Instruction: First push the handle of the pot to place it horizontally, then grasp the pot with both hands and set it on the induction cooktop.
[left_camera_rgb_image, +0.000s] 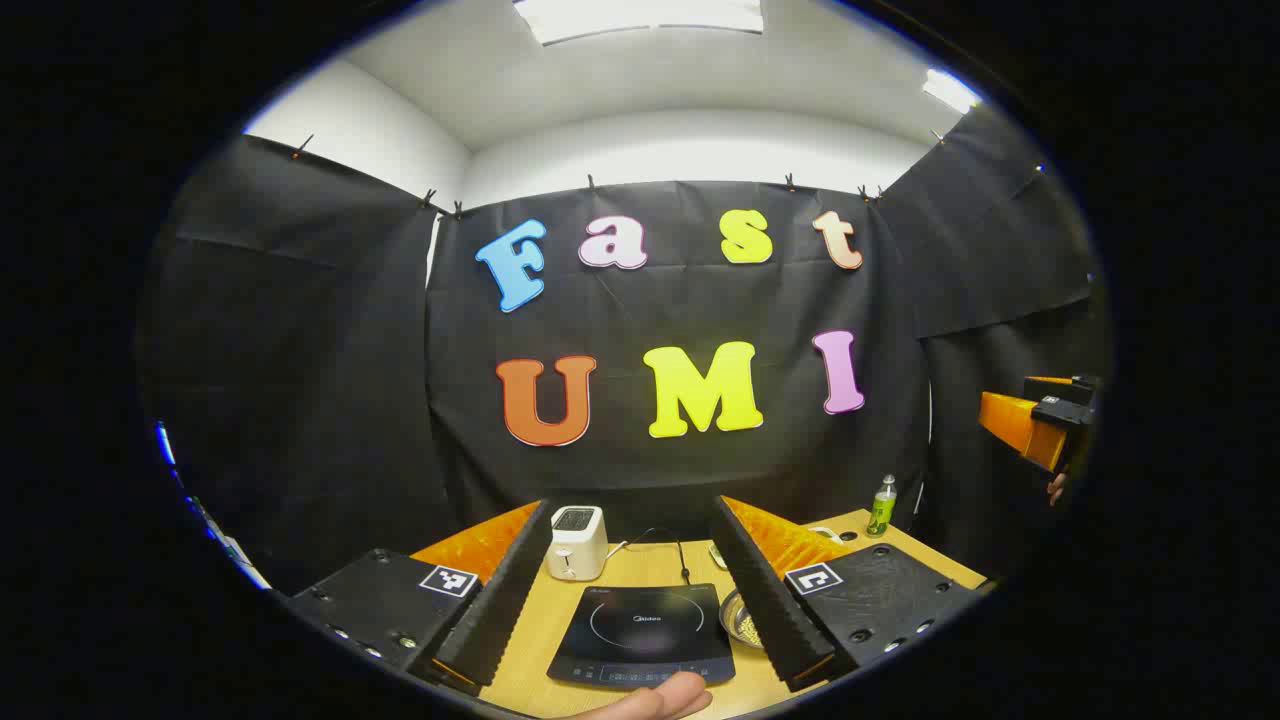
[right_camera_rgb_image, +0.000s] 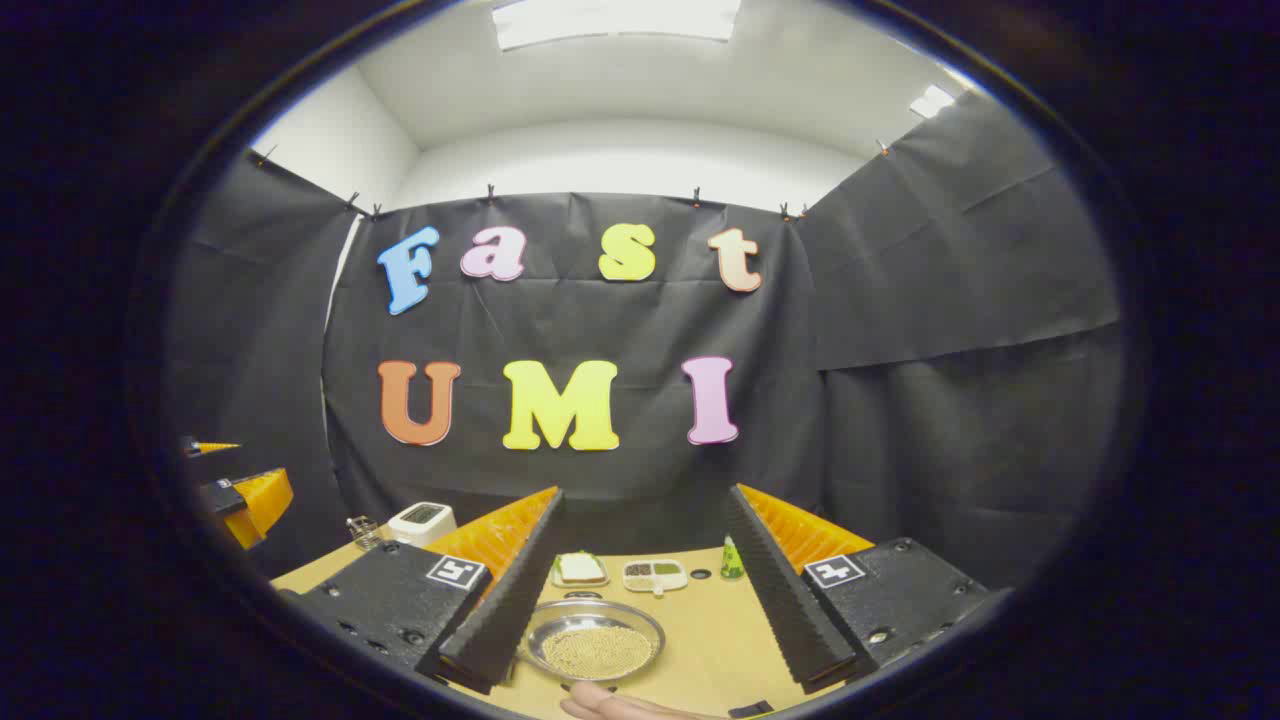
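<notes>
Black and flat, the induction cooktop (left_camera_rgb_image: 642, 634) lies on the wooden table (left_camera_rgb_image: 535, 650); its small logo is unreadable. Left gripper (left_camera_rgb_image: 630, 585) and right gripper (right_camera_rgb_image: 640, 590) are both spread, grasping nothing.

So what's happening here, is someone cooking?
Not yet. A person holds two grippers above a wooden table, both open and gripping nothing. The left gripper faces an induction cooktop beside a white toaster. The right gripper looks over a metal dish of grains.
</notes>
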